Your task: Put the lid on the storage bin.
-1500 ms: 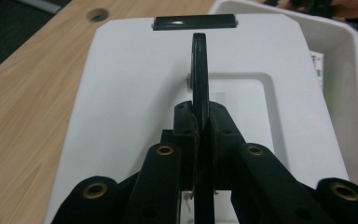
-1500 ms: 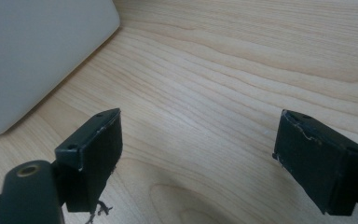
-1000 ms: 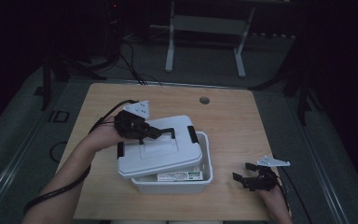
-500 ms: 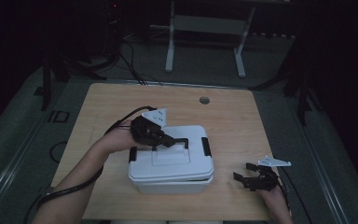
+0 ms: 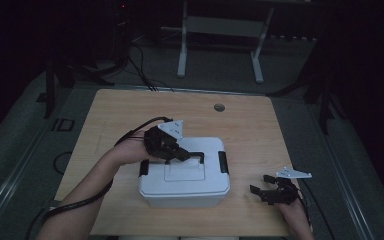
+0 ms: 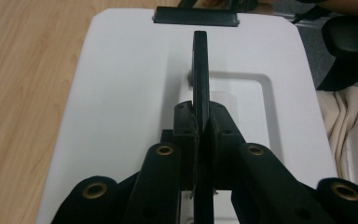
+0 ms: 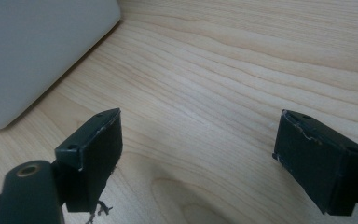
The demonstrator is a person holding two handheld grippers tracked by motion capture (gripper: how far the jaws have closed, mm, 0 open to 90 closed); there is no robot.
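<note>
A white plastic box stands near the front middle of the wooden table. Its white lid lies flat on top. My left gripper reaches in from the left and is shut on the lid's black handle. In the left gripper view the upright handle is pinched between the pads of my left gripper, above the lid. My right gripper rests open on the table right of the box. Only bare wood lies between the jaws of my right gripper, and the box wall is at upper left.
Black latches sit on the lid's short sides. A round cable hole is at the table's back middle. Metal stand legs rise beyond the table. A dark chair and pale cloth lie past the box's front.
The lid, tilted and offset to the left a second ago, now sits square on the box. My left hand moved right with it. The right gripper stayed put.
</note>
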